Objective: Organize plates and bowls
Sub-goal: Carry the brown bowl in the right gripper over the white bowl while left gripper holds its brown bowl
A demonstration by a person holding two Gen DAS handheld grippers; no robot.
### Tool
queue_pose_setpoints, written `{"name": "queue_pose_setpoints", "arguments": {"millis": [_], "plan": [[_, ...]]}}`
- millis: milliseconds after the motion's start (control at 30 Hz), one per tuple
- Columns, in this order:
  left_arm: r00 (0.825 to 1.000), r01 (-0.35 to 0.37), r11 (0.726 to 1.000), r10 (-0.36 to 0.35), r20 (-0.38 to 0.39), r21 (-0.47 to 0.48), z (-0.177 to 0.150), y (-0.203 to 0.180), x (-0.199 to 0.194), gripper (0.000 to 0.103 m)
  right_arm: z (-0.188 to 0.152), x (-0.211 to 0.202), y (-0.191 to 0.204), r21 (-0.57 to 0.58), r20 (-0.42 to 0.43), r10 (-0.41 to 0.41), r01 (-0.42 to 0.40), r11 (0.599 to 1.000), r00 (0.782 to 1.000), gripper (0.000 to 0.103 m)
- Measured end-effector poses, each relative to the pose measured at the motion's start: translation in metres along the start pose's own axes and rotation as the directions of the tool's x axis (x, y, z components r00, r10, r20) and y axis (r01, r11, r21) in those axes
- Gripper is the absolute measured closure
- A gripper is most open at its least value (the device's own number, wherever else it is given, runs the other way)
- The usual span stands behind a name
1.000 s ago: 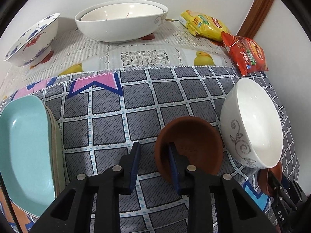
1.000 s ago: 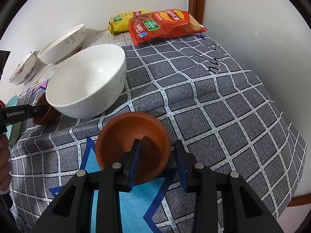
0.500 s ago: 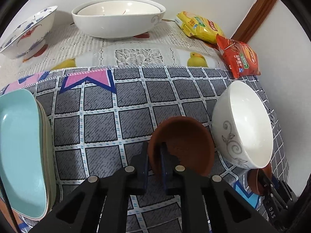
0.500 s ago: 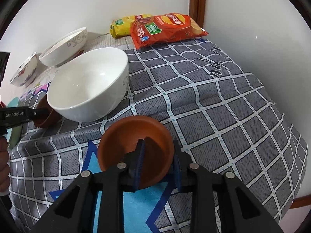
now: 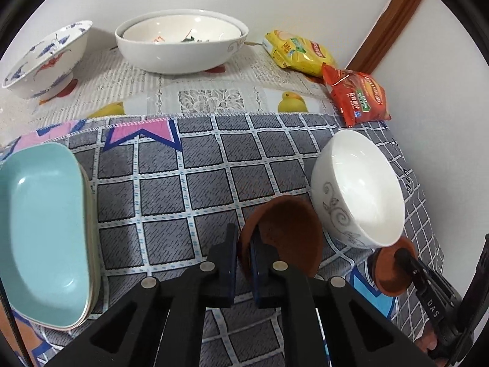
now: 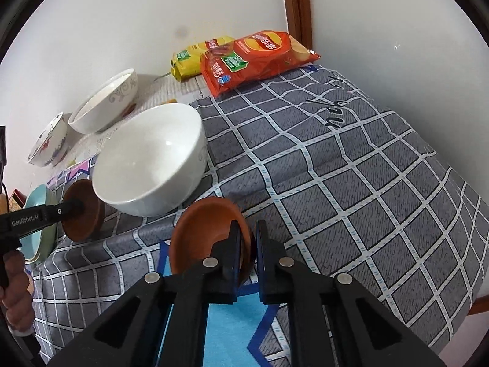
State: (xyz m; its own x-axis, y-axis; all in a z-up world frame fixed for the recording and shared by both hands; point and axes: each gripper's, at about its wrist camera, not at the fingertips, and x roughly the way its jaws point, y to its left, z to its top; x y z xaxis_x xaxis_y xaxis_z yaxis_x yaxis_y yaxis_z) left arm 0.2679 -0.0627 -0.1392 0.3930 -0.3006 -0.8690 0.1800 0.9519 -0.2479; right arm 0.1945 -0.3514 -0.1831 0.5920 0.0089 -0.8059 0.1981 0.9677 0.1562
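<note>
Two small brown bowls sit on the grey checked cloth, either side of a white bowl [image 5: 360, 192]. My left gripper [image 5: 244, 244] is shut on the near rim of the left brown bowl [image 5: 287, 235], which is tipped up against the white bowl. My right gripper [image 6: 253, 244] has its jaws closing, pads pinching the right rim of the other brown bowl [image 6: 207, 232]. The right wrist view also shows the left gripper [image 6: 81, 205] on its brown bowl [image 6: 82, 217] beside the white bowl [image 6: 149, 162].
A stack of teal plates [image 5: 42, 223] lies at the left edge. At the back stand a large white bowl [image 5: 181, 41] with another nested in it, and a blue-patterned bowl [image 5: 45, 61]. Yellow [image 5: 298, 52] and red [image 5: 357, 98] snack bags lie by the corner wall.
Both grippers have gone from open to shut on the rims of their brown bowls. The left brown bowl has tipped up and risen slightly.
</note>
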Motion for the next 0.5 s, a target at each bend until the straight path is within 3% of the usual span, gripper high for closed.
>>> {"name": "queue_pose_setpoints", "arguments": {"millis": [500], "plan": [[0.996, 0.007, 1.000, -0.007, 0.085, 0.001, 0.008, 0.005, -0.054, 0.095, 0.035, -0.060, 0.013, -0.022, 0.111, 0.020, -0.017, 1.000, 0.994, 0.094]]}}
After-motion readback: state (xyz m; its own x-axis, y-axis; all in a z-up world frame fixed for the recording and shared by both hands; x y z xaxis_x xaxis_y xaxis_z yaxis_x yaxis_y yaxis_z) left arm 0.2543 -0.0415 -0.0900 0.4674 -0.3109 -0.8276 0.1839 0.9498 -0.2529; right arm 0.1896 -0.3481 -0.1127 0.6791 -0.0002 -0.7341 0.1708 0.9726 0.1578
